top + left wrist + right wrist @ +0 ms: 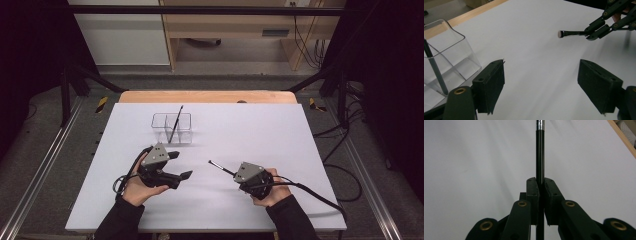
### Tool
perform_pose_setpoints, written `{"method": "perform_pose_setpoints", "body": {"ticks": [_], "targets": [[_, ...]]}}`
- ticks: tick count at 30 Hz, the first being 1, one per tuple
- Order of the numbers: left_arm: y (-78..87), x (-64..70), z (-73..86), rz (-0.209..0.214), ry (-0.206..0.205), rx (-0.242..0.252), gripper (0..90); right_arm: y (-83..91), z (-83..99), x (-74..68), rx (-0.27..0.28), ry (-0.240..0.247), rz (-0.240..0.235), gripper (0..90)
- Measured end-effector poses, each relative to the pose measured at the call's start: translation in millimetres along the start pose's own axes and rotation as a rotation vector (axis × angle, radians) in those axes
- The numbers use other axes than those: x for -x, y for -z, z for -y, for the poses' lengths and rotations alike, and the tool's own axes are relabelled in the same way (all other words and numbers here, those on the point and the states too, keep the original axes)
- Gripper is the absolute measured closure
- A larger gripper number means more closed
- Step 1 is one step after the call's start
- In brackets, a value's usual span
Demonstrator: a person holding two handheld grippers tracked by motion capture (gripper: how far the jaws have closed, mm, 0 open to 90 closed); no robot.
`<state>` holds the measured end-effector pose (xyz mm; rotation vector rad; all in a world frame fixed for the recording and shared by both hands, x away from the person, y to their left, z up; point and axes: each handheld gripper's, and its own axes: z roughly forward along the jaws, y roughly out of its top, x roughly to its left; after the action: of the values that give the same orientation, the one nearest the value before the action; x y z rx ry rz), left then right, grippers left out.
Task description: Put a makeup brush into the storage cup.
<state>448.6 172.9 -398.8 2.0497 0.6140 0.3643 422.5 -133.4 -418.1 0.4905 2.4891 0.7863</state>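
My right gripper [231,172] clamps one black brush [220,167], pointing far-left; left gripper [181,165] fingers gape. Second brush [174,124] stands in clear organizer [172,128].

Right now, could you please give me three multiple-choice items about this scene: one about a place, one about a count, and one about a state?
1. Where does the clear plastic box stand?
A. far half of the white table
B. on the floor
C. in a hand

2. How many thin black sticks are there?
A. one
B. two
C. four

3. How is the right tool?
A. wide open
B. shut on a stick
C. shut on nothing

Answers: 1 A, the high view shows it beyond both hands. 2 B, one stick leans in the box, the other is held. 3 B, its jaws clamp the stick.
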Motion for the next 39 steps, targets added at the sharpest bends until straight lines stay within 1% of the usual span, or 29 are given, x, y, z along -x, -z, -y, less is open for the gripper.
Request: {"method": "perform_pose_setpoints", "body": {"ticks": [2,5,7,9,11,12,13,15,18,20,23,25,27,30,34,36,39], "targets": [[-0.8,0.9,1.7,-0.008,0.011,0.007,21.0,-1.2,1.6,-0.9,0.012,-0.013,0.000,83.8],[-1.3,1.6,4.2,-0.016,0.036,0.027,21.0,-2.6,4.9,-0.2,0.038,-0.048,-0.007,83.8],[-1.6,2.6,5.6,-0.037,0.049,0.044,20.9,-3.2,6.8,0.7,0.052,-0.067,-0.010,83.8],[-2.1,2.9,6.8,-0.050,0.071,0.057,20.8,-1.7,7.6,2.0,0.058,-0.079,-0.003,83.8],[-2.4,2.9,7.9,-0.070,0.093,0.070,20.7,-0.1,8.3,3.5,0.085,-0.112,-0.004,83.8],[-2.6,2.6,8.6,-0.066,0.109,0.079,20.4,0.6,8.6,4.0,0.092,-0.122,-0.003,83.9],[-2.9,2.7,9.3,-0.072,0.120,0.089,20.2,1.0,8.7,4.3,0.096,-0.133,0.001,83.8],[-4.2,3.6,9.9,-0.087,0.120,0.097,20.2,0.7,9.0,4.9,0.103,-0.145,0.011,83.8],[-6.5,4.6,11.5,-0.100,0.145,0.113,20.2,-0.6,9.6,5.8,0.121,-0.174,0.013,83.9],[-8.2,5.5,12.4,-0.111,0.157,0.115,20.1,-3.0,9.8,5.7,0.123,-0.190,0.013,83.8],[-10.6,7.6,13.4,-0.117,0.168,0.119,20.0,-7.6,9.9,4.4,0.118,-0.208,0.011,83.8],[-12.4,9.4,13.7,-0.106,0.176,0.125,20.0,-10.5,9.8,3.2,0.117,-0.217,0.010,83.8],[-14.2,11.6,13.7,-0.109,0.175,0.130,19.9,-12.2,9.7,2.9,0.123,-0.230,0.007,83.8],[-16.4,14.3,13.6,-0.110,0.185,0.140,19.2,-12.3,9.2,2.7,0.140,-0.254,-0.001,83.8],[-19.4,17.0,13.7,-0.089,0.207,0.159,19.2,-11.8,8.6,2.7,0.166,-0.279,-0.007,83.8],[-20.9,19.2,12.8,-0.094,0.205,0.168,19.2,-11.6,8.1,2.5,0.179,-0.292,-0.008,83.8],[-22.8,21.3,11.0,-0.083,0.211,0.179,19.2,-11.1,7.4,1.9,0.206,-0.308,-0.007,83.8]]}}
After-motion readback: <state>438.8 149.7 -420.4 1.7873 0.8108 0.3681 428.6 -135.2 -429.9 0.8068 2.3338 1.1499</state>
